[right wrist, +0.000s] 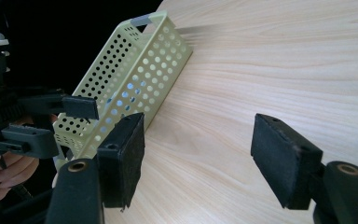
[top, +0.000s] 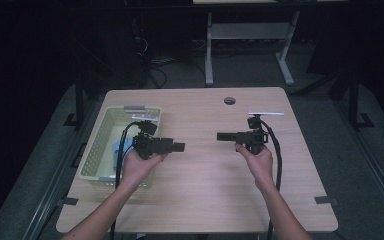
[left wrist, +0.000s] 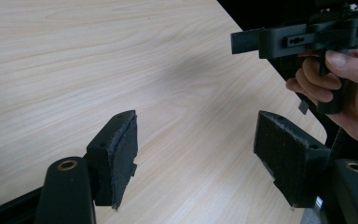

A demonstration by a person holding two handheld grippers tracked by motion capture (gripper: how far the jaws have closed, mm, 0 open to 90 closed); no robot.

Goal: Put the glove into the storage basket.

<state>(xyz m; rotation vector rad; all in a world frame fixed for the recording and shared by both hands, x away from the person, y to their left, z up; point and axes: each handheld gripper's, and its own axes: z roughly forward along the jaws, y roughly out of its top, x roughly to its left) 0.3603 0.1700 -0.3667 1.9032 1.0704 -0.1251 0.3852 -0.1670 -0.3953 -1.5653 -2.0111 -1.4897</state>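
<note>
- The left tool (top: 179,147) is hovering above the worktop (top: 200,200) near its left edge, its jaws spread wide with nothing between them, pointing toward the centre.
- The right tool (top: 223,136) is hovering toward the right edge, its jaws likewise spread and empty, pointing back at the left one; the two are facing each other, well apart, over bare wood.
- The pale green perforated basket (top: 97,150) is sitting along the left edge, just beside the left tool. A light blue item (top: 117,148) is lying inside it; what it is cannot be told.
- A strip of grey tape (top: 134,107) is sitting on the basket's far rim, and a round cable hole (top: 229,100) is lying near the worktop's far edge.
- Judgement: the work is only beginning, and the basket's contents appear to be the likely target.
- Recommendation: the left tool should be turning toward the basket and descending inside its walls with jaws kept spread, clearing the rim. The right tool should be steadying the basket's near wall (right wrist: 135,79) if it is sliding.
</note>
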